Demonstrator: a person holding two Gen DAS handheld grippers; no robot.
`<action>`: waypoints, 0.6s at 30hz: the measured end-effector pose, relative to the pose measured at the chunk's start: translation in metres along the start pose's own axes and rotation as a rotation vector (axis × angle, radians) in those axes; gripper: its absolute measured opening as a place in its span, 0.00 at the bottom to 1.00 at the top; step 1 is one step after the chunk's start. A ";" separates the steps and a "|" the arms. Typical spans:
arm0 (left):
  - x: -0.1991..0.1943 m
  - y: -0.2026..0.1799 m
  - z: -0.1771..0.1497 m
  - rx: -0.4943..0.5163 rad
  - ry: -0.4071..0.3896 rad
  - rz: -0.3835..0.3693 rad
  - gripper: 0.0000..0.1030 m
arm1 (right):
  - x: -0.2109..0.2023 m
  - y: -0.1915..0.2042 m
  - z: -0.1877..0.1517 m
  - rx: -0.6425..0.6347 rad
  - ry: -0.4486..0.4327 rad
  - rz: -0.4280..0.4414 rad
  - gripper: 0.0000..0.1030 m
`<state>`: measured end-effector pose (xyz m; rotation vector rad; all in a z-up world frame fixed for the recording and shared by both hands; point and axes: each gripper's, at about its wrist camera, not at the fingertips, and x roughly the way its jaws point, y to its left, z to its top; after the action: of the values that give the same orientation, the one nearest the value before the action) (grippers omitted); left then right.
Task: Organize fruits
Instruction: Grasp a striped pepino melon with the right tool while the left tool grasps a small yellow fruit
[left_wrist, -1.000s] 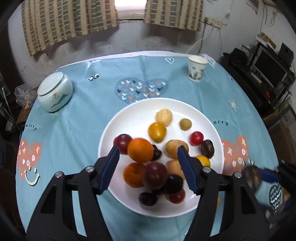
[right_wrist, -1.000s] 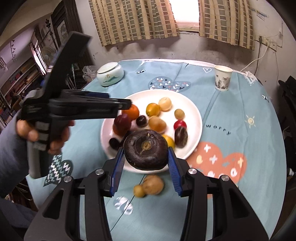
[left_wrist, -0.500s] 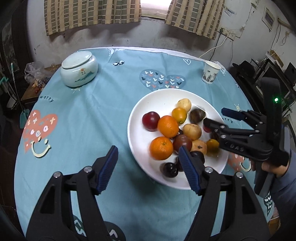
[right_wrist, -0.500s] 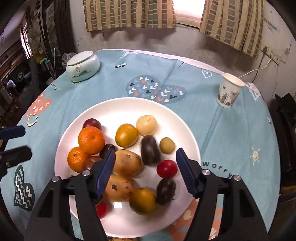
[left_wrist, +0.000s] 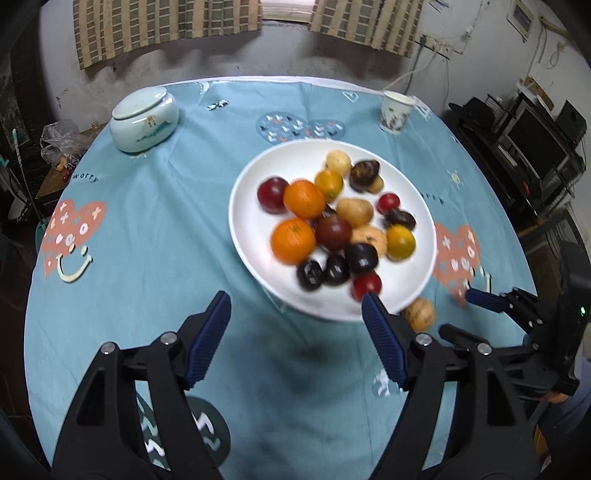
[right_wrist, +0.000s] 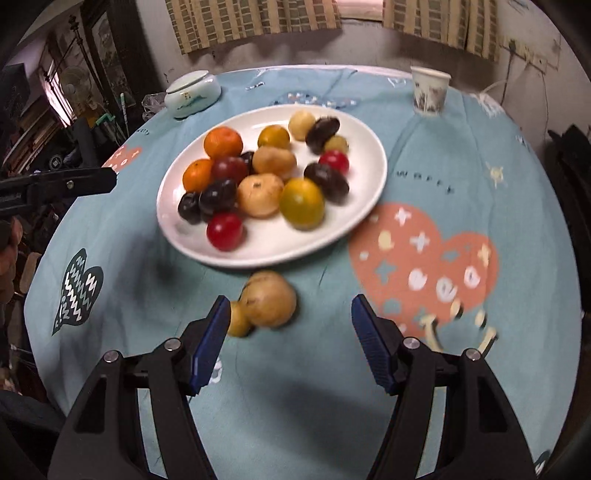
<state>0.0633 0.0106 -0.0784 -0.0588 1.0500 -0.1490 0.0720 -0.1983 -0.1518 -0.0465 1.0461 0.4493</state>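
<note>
Now both grippers hover empty above the worktop (left_wrist: 155, 236), which is covered in a blue cloth. The left gripper (left_wrist: 295, 332) has its fingers spread wide apart at the bottom of its frame, just below the white plate (left_wrist: 251, 206) of mixed fruits (left_wrist: 332, 225). The right gripper (right_wrist: 290, 341) also has its fingers wide apart, clamped on nothing. A tan fruit (right_wrist: 269, 299) and a smaller yellow fruit (right_wrist: 238, 321) touching it lie on the cloth just below the plate's rim, near the left finger in the right wrist view. A lidded ceramic jar (left_wrist: 144, 118) sits at upper left, a paper cup (left_wrist: 395, 112) at upper right.
</note>
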 end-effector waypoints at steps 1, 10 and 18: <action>-0.001 -0.002 -0.004 0.007 0.005 -0.001 0.73 | 0.001 0.001 -0.002 0.011 0.000 0.005 0.66; -0.014 -0.021 -0.030 0.065 0.001 0.020 0.73 | 0.021 0.012 0.009 0.048 0.026 0.032 0.61; -0.025 -0.027 -0.028 0.094 -0.043 0.087 0.73 | 0.025 0.012 0.010 0.044 0.044 0.017 0.61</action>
<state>0.0240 -0.0120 -0.0677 0.0680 1.0000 -0.1174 0.0858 -0.1762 -0.1656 -0.0087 1.1001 0.4421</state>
